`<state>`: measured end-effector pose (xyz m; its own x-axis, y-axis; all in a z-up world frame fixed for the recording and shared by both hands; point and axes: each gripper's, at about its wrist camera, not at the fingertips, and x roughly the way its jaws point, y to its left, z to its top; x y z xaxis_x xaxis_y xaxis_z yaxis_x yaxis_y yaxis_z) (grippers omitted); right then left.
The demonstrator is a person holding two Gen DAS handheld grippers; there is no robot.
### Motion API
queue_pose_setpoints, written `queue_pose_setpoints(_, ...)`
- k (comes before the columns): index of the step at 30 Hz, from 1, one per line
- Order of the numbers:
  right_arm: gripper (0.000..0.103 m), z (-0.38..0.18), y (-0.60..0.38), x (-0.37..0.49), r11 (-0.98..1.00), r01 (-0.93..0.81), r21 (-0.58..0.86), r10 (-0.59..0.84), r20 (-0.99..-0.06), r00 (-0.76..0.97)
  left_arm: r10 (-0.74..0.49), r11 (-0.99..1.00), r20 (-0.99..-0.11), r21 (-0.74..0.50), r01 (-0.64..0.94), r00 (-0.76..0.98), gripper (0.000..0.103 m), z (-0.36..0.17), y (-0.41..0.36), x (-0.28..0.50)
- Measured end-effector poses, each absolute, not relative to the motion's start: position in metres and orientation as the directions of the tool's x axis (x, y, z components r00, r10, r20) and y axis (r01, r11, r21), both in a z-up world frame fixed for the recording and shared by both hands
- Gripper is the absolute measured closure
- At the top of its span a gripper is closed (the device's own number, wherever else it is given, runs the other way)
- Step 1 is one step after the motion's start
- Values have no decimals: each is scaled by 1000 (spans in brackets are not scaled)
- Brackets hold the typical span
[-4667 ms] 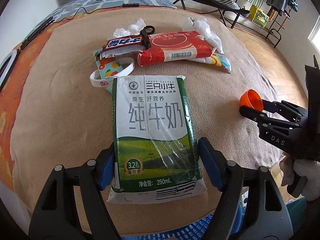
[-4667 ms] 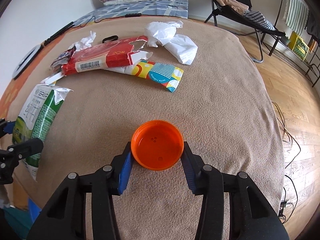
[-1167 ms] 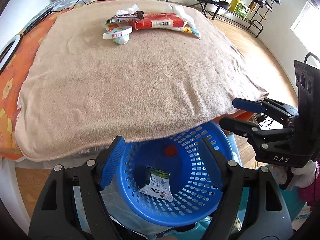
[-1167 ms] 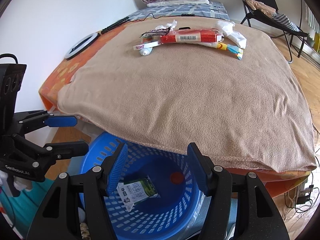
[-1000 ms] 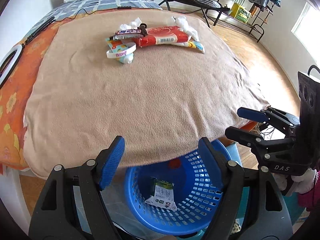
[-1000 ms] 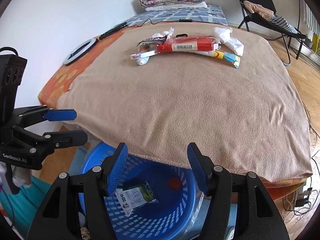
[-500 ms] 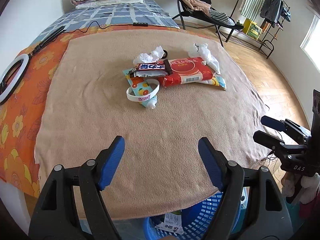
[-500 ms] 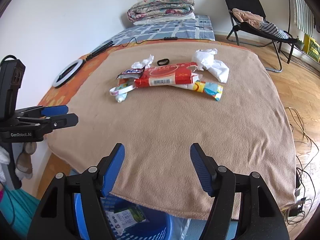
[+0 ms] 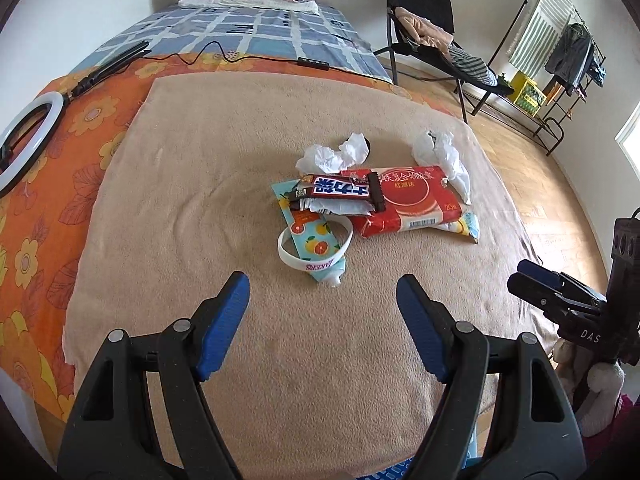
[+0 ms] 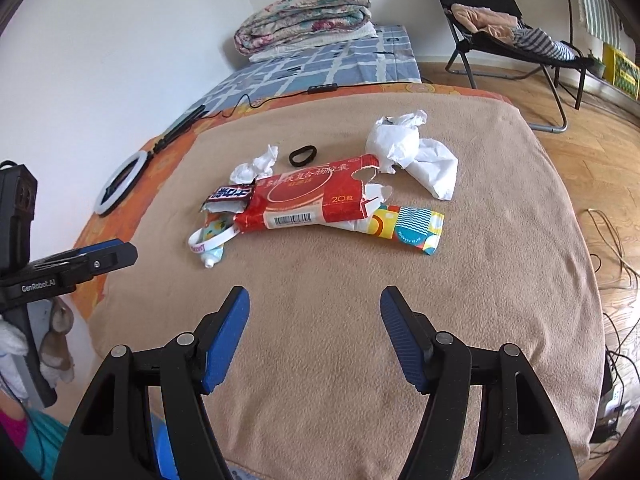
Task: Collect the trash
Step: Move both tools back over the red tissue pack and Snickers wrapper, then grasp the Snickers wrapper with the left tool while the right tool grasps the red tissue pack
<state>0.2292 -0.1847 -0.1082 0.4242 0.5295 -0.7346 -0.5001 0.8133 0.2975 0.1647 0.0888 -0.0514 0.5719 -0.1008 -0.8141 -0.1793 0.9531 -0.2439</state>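
Note:
A pile of trash lies mid-way on the tan blanket (image 9: 200,208): a red box (image 9: 412,202), a dark candy wrapper (image 9: 340,191), a fruit-print tube (image 9: 314,246) with a white wristband (image 9: 316,262) over it, a colourful wrapper (image 10: 408,228), and crumpled white tissues (image 9: 334,154) (image 10: 416,152). My left gripper (image 9: 322,308) is open and empty, just short of the tube. My right gripper (image 10: 314,320) is open and empty, in front of the pile. A sliver of the blue basket (image 9: 404,472) shows below the blanket's near edge.
A black hair tie (image 10: 303,156) lies behind the red box. A ring light (image 9: 24,148) and cable lie on the orange sheet at left. Folded quilts (image 10: 304,12) sit at the bed's far end. A black chair (image 10: 516,24) stands on the wooden floor at right.
Both grippers, open and empty, have risen from over the blue basket and moved forward over the blanket toward the trash pile. The basket with the milk carton and orange cap has dropped out of view.

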Motion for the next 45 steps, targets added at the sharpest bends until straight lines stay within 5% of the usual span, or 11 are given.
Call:
queue_pose_setpoints(32,36,-137,-154,347,801,-381,462,593,-701,396,-121,917,-823,-307,-256,555,35,-87,116,249)
queue_pose_setpoints(45,41,-152,-146,354,786,-387,483,609,-712,349,-119,930,-852,-276,-244,509,57,-111,105,263)
